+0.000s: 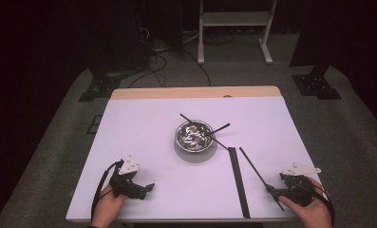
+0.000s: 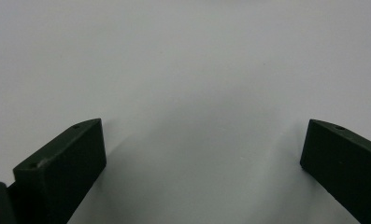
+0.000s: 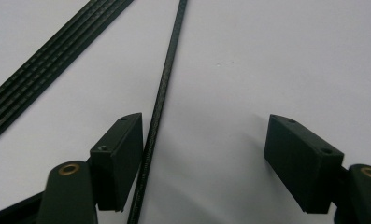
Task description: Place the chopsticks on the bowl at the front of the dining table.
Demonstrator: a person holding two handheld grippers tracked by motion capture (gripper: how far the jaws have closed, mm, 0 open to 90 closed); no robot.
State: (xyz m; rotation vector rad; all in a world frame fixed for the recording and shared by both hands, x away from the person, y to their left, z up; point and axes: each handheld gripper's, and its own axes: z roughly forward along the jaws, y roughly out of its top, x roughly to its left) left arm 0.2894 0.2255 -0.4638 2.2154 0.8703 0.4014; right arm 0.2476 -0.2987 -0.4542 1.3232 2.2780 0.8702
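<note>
At the surface's near right, the right tongs [image 3: 206, 144] are straddling, released, a thin black rod [image 3: 167, 84]; clenching comes next.

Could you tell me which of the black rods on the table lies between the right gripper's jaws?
The single thin black rod lying apart, right of the bundled black rods, runs between the open right gripper.

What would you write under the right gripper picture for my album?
Open hand-held gripper over the white table, one thin black rod lying beside its left jaw, a bundle of rods farther off.
</note>
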